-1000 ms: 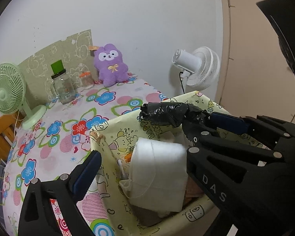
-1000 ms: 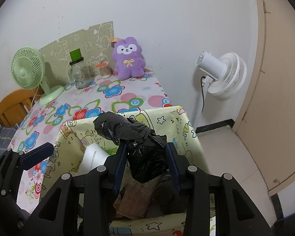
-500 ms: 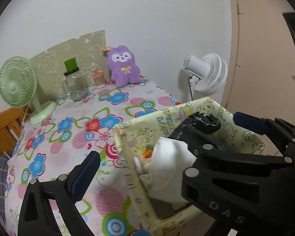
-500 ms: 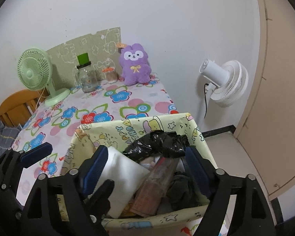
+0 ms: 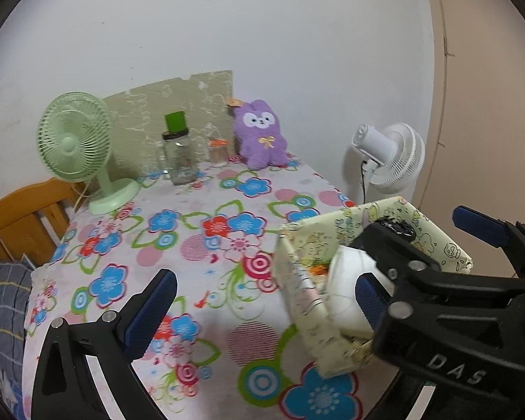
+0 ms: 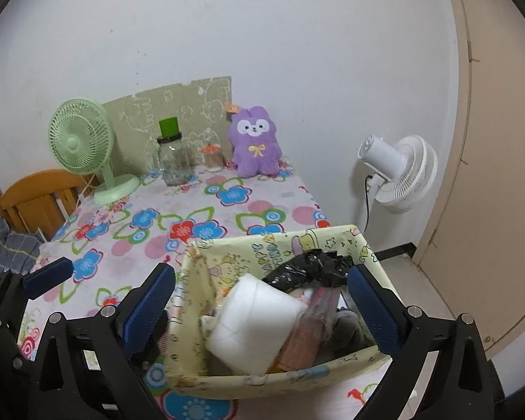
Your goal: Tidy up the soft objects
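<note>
A yellow cartoon-print fabric basket (image 6: 273,245) stands at the table's near right corner. In it lie a crumpled black plastic bag (image 6: 311,267), a white foam roll (image 6: 255,322) and other soft items. My right gripper (image 6: 260,306) hovers above the basket's near side. Its jaws are opening wide, with the bag beyond them and untouched. My left gripper (image 5: 259,306) is open. One finger is over the floral cloth and the other is in front of the foam roll (image 5: 346,280). A purple plush bunny (image 5: 260,134) sits at the far wall.
On the floral tablecloth (image 5: 192,245) at the back stand a green desk fan (image 5: 73,140), a glass jar with a green lid (image 5: 178,154) and a small orange-lidded jar (image 5: 217,150). A white floor fan (image 5: 392,161) stands right of the table. A wooden chair (image 5: 21,217) is left.
The right gripper was shut on the black bag; it has let it go into the basket and opened wide. Both grippers have drawn back and risen from the basket.
</note>
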{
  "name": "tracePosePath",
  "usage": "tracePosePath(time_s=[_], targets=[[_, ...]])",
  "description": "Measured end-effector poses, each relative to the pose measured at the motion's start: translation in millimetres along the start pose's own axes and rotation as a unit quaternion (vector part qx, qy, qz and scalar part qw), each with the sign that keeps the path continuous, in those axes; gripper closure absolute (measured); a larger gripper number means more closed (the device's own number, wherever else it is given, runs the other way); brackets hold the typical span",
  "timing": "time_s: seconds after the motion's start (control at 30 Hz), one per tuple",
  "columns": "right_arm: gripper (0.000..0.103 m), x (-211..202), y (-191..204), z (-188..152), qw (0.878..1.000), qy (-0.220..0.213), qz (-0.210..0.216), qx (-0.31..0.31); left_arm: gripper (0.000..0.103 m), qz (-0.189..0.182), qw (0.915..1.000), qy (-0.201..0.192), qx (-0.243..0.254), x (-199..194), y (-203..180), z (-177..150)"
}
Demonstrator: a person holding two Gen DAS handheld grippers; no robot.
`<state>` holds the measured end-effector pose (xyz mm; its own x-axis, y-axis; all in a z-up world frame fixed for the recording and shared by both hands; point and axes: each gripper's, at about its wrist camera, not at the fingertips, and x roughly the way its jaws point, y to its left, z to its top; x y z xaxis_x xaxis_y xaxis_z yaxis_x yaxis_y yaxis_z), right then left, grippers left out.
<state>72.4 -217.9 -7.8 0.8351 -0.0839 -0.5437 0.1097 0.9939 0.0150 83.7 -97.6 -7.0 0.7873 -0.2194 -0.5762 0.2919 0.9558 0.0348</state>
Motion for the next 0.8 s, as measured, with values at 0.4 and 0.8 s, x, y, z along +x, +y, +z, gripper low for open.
tracePosePath(time_s=[0.4,0.8], targets=[[0.003,-34,39,0,0.999,-0.032,0.017,-0.013,0.000,0.042,0.9980,-0.024,-0.041,-37,57,-15],[0.001,-60,61,-2,0.998,-0.051,0.028,-0.010,0.000,0.082,0.9912,-0.056,-0.088,-81,104,-34]])
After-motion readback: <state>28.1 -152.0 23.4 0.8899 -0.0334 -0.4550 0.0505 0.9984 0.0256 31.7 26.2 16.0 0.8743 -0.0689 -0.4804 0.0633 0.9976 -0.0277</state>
